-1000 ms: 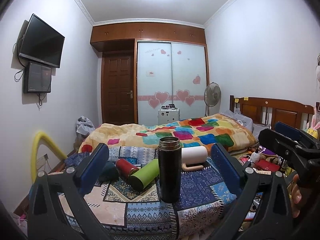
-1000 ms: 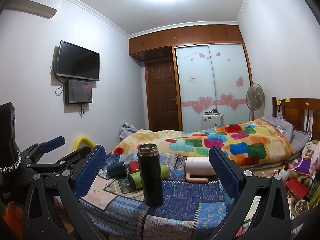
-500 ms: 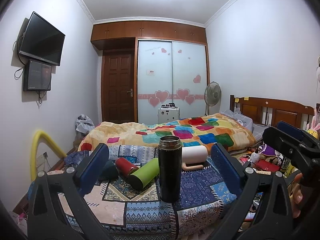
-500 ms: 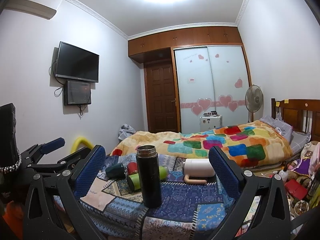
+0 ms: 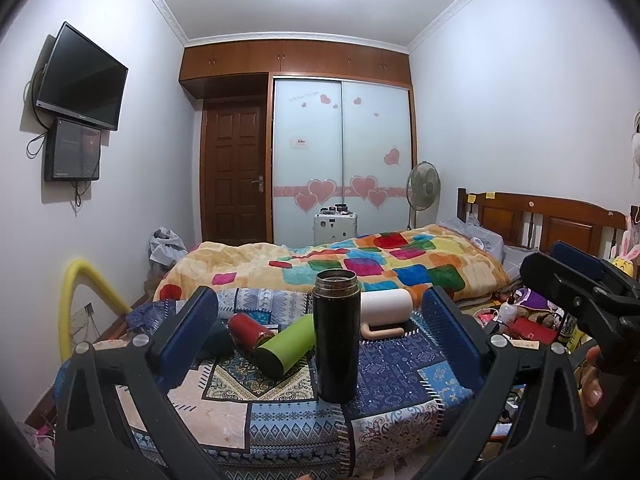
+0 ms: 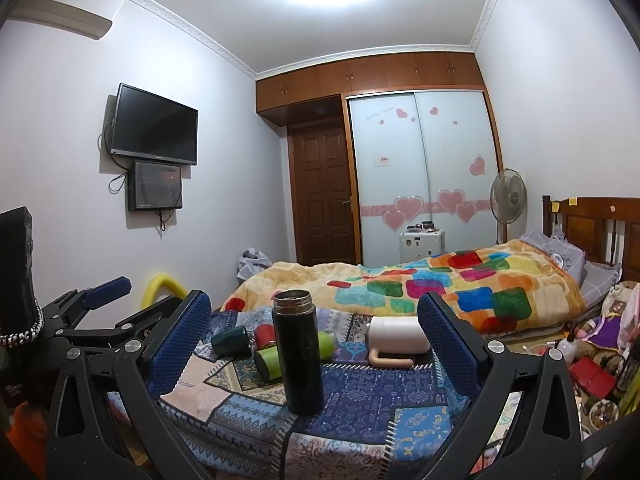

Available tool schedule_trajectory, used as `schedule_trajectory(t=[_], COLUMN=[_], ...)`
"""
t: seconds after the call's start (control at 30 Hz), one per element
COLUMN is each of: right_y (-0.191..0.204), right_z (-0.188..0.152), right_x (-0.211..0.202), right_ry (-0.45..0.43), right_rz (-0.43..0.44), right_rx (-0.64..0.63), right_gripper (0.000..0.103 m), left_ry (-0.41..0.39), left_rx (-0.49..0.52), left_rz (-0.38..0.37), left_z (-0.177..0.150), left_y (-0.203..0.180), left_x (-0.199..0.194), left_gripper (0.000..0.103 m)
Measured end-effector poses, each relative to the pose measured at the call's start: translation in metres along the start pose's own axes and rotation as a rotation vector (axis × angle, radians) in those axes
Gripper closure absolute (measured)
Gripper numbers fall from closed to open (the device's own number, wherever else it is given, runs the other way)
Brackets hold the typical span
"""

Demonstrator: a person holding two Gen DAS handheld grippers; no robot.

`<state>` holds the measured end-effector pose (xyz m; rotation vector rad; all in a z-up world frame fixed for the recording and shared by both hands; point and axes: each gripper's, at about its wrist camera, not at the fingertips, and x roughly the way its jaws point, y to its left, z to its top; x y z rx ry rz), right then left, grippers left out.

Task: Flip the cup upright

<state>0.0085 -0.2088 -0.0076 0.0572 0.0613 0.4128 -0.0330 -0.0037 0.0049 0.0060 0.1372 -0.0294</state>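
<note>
A tall black flask (image 5: pixel 335 336) stands upright, lid off, on a patterned cloth (image 5: pixel 400 372); it also shows in the right wrist view (image 6: pixel 299 346). Behind it lie a green cup (image 5: pixel 286 344), a red cup (image 5: pixel 250 330), a dark green cup (image 6: pixel 231 341) and a white mug with a tan handle (image 5: pixel 386 312), all on their sides. My left gripper (image 5: pixel 320 340) is open and empty, its blue pads either side of the flask but nearer the camera. My right gripper (image 6: pixel 316 356) is open and empty, likewise short of the flask.
A bed with a colourful quilt (image 5: pixel 360 260) lies beyond the cloth. A yellow tube (image 5: pixel 80 292) stands at the left wall. Clutter (image 6: pixel 592 364) covers the floor at right. The right gripper's frame shows in the left wrist view (image 5: pixel 580 296).
Both views have shifted slightly; the right wrist view has tilted a little upward. The cups and flask have not moved and both grippers stay open.
</note>
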Motion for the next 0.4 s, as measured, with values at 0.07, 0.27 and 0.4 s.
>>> schedule_trajectory(t=[0.07, 0.27, 0.4], right_y=[0.0, 0.0, 0.0001], right_z=[-0.0003, -0.0006, -0.0019], right_x=[-0.0008, -0.0004, -0.0002], right_ry=[0.0, 0.001, 0.005], right_rz=[0.0, -0.001, 0.002], right_rx=[0.0, 0.0, -0.001], right_gripper=[0.0, 0.0, 0.0], left_ry=[0.005, 0.013, 0.011], left_rx=[-0.001, -0.006, -0.012], left_rz=[-0.005, -0.011, -0.011], left_z=[-0.0005, -0.0012, -0.0011], left_y=[0.0, 0.0, 0.0012], left_x=[0.0007, 0.0018, 0.0015], left_gripper=[0.0, 0.0, 0.0])
